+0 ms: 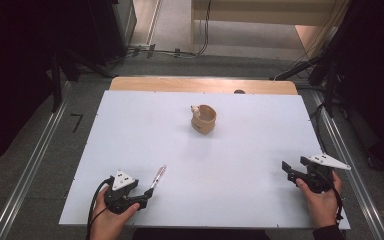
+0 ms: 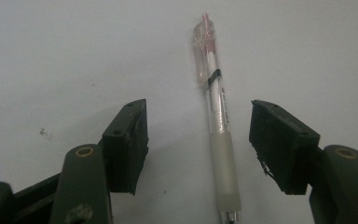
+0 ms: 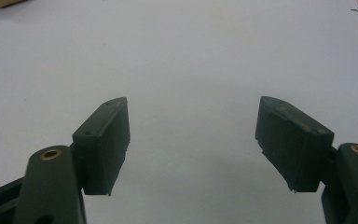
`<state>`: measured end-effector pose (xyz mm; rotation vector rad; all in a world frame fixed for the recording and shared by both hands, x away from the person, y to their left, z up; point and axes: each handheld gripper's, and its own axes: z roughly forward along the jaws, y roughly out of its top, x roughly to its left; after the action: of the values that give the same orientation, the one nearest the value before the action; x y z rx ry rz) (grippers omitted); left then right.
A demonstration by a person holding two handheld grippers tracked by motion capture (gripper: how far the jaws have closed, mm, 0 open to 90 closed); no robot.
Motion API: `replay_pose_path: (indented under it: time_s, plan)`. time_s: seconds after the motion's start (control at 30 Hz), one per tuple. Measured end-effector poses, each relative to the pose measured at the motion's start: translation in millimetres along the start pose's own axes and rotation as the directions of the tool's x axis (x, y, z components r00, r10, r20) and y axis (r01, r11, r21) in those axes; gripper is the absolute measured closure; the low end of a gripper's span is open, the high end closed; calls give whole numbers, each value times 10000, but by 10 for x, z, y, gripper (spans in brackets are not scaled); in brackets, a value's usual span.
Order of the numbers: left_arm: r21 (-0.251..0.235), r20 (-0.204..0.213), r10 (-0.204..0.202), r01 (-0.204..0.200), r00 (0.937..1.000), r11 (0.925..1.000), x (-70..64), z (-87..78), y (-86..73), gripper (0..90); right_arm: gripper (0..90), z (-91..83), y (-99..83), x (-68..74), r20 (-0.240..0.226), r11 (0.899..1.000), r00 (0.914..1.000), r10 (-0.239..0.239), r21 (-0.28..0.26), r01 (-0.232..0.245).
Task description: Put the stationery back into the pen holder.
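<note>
A clear pen point(image 2: 216, 116) with a pink top and a frosted grip lies on the white table between the open jaws of my left gripper point(image 2: 200, 135); neither jaw touches it. From above, the pen point(image 1: 158, 176) lies near the front left, just ahead of the left gripper point(image 1: 147, 192). A tan ceramic cup point(image 1: 203, 118) stands upright toward the back middle. At the front right, my right gripper point(image 1: 294, 167) is open over bare table, and the right gripper view shows nothing between the jaws of the right gripper point(image 3: 193, 140).
The white table point(image 1: 240, 170) sits on a wooden top whose far edge shows behind it. Metal rails run along both sides on the grey floor. Dark stands and cables crowd the back corners.
</note>
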<state>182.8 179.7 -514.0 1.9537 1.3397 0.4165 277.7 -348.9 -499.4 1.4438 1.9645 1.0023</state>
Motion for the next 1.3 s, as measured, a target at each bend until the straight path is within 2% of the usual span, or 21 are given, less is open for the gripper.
replay_pose_path:
  time_s: [0.13, 0.9, 1.03, 1.3]
  plan:
    - [125, -230, 356, -353, 9991, 9993, -36, -7, -1, 433, 249, -1, -1, 0, 16, 10000, 10000, 16, 11, -16]
    - [1003, -64, 833, -822, 9965, 9916, -119, -30, -23, 723, 249, 5, -1, 10, 29, 9999, 10000, -88, 66, 88]
    - [1094, 19, 849, -846, 9964, 9904, -120, -32, -19, 752, 249, 8, -1, 10, 19, 9999, 9999, -124, 86, 124]
    - [1304, -113, 1117, -1092, 9937, 9854, -152, -31, -12, 761, 250, 10, -1, 10, 49, 9999, 9999, -100, 107, 100]
